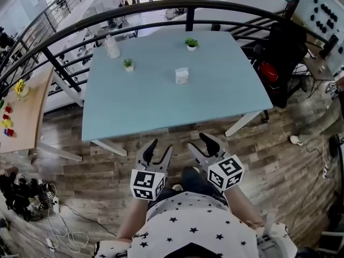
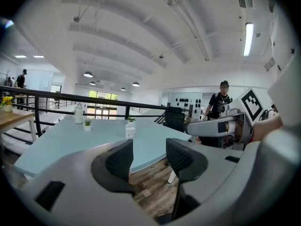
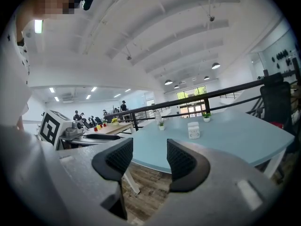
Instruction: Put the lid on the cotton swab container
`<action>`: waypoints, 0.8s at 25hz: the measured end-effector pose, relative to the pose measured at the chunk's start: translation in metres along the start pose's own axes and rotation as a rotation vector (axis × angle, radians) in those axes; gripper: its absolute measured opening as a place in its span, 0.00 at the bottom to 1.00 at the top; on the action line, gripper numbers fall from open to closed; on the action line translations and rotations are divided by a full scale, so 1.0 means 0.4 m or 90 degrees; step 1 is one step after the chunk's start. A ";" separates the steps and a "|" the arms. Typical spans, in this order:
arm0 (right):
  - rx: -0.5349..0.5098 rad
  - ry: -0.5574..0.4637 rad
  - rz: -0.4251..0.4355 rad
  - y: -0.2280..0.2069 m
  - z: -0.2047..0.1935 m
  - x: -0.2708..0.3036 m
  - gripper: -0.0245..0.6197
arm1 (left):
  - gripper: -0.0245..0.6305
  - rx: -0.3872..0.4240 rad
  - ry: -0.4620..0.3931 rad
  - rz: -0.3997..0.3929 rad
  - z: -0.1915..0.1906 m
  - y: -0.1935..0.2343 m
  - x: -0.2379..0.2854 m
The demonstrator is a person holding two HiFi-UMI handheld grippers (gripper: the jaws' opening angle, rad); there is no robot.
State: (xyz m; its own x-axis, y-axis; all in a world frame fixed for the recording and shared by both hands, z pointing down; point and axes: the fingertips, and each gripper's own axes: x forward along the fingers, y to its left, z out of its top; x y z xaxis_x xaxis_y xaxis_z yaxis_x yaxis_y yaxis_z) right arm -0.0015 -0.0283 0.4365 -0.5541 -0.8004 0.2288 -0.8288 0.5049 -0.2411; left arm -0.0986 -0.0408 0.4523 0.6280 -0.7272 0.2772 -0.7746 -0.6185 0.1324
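Approach stage: the cotton swab container (image 1: 182,75) stands near the middle of the counter (image 1: 134,106), untouched.
The left tongs (image 1: 160,148) and right tongs (image 1: 200,144) are held close to the body, well short of the counter edge, each with jaws apart and nothing between them. Step in first, locate the lid, grip it by its rim and lower it level onto the container. At this range the lid cannot be made out, and whether it is already fitted is unclear.

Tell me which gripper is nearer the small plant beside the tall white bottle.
Left. Both hang short of the table; the left gripper is slightly right of the plant, the right gripper further right.
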 end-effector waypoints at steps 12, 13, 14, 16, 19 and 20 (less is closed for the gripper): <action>-0.002 -0.003 -0.005 -0.146 0.050 0.152 0.36 | 0.34 -0.005 0.006 0.001 0.025 0.093 0.182; -0.003 -0.005 -0.005 -0.164 0.061 0.167 0.36 | 0.34 -0.004 0.007 0.000 0.029 0.100 0.206; -0.004 -0.007 -0.004 -0.184 0.073 0.182 0.36 | 0.34 -0.003 0.010 -0.001 0.033 0.109 0.230; -0.007 -0.009 -0.004 -0.223 0.101 0.213 0.36 | 0.34 0.004 0.016 0.002 0.044 0.130 0.280; -0.022 -0.004 -0.005 -0.286 0.136 0.260 0.36 | 0.35 0.015 0.023 0.004 0.064 0.152 0.353; -0.027 0.000 -0.006 -0.307 0.146 0.277 0.36 | 0.35 0.014 0.024 0.003 0.073 0.159 0.376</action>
State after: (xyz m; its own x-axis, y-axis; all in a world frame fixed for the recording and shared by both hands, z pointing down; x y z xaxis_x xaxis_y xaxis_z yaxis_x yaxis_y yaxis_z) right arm 0.0434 -0.1977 0.4361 -0.5465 -0.8050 0.2308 -0.8364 0.5108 -0.1988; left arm -0.0510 -0.1982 0.4746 0.6207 -0.7188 0.3131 -0.7756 -0.6215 0.1107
